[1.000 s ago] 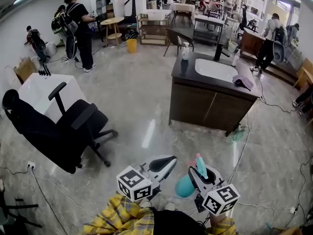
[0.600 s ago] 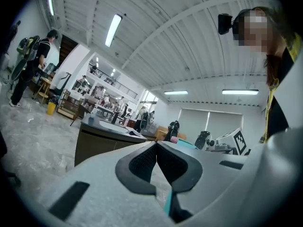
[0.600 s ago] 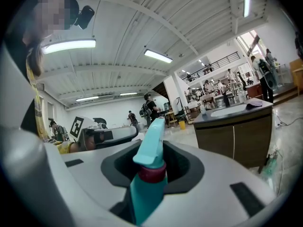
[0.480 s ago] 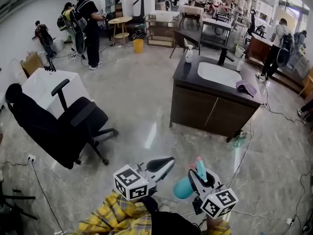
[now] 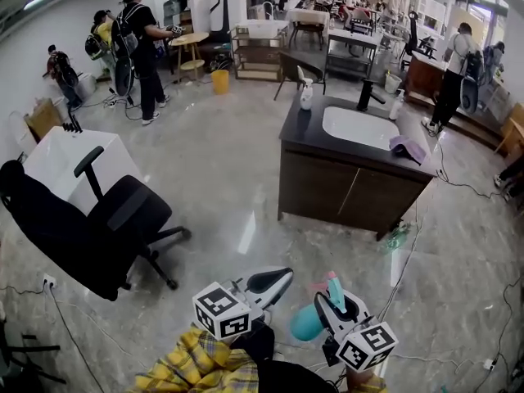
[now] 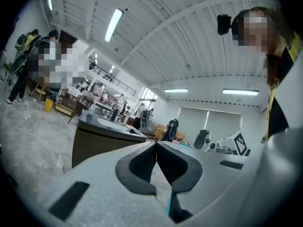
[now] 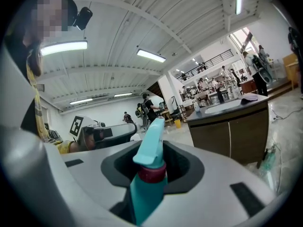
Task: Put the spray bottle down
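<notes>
In the head view, the teal spray bottle (image 5: 305,322) is held by the right gripper (image 5: 334,296) above the floor, well apart from the sink cabinet (image 5: 327,182), with the left gripper (image 5: 282,276) just beside it. In the left gripper view, the jaws are pressed together on nothing. In the right gripper view, the bottle's neck is pinched between the jaws.

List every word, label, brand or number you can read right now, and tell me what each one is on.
No readable text in any view.
On the spray bottle: plain teal, no label showing.
On the left gripper and right gripper: the cubes carry black-and-white square patterns only, no letters.
On the sink cabinet: the bottles standing there are too small to read.
</notes>
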`<state>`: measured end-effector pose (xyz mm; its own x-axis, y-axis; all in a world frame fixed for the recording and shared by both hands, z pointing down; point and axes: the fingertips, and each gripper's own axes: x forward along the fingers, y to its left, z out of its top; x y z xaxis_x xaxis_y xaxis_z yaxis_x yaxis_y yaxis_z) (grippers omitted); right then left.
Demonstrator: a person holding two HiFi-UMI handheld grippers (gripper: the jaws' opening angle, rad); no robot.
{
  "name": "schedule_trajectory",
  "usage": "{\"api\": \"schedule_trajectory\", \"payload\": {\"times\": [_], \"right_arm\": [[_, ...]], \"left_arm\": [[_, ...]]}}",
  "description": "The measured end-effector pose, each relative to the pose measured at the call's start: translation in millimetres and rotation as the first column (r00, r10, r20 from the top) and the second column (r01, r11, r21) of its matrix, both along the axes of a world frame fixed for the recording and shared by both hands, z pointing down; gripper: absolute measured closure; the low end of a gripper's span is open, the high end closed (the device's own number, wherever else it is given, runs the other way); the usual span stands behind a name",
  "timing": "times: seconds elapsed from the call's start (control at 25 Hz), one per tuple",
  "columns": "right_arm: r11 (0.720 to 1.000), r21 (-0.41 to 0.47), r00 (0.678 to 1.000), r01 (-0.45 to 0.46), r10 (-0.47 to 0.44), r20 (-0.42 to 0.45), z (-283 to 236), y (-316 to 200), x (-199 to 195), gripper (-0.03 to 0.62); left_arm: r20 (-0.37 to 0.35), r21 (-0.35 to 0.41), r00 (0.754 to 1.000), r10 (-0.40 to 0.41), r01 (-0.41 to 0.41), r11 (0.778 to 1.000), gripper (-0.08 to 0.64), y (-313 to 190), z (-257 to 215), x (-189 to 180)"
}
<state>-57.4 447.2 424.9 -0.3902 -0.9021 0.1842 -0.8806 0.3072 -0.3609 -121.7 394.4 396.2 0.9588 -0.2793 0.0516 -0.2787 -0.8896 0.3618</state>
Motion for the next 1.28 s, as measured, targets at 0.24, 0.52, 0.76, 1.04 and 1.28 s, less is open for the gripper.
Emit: {"api": "schedule_trajectory", "payload": {"times": [0.24,0.52,0.76,1.04,1.28], "right_arm": [[0.999,0.003,0.999,-0.040,0.040,-0.030,-1,-46,11,0.476],[0.999,-0.007,0.998,-0.049,0.049,-0.039,-4,-103,4,0.477],[0.998,-0.031,0.998,-0.051,0.050,-0.035,1,-149,-4,0.476],[0.997,-0.032,0.996,-0.076,0.074,-0.049,-3,-196,-12,0.476],[0.994,-0.053,0.995,-0.091,0.088,-0.053,1,-212,-5,0.476]], "left_arm": [[-0.018,-0.004,0.998,0.067,-0.067,0.998,0.555,-44,2,21],[-0.025,-0.022,0.994,0.104,-0.104,0.994,0.554,-95,4,22],[-0.023,-0.035,0.993,0.117,-0.118,0.992,0.555,-141,10,13],[-0.036,-0.039,0.993,0.113,-0.115,0.993,0.555,-187,11,-8],[-0.038,-0.078,0.992,0.122,-0.125,0.989,0.554,-202,24,-5]]}}
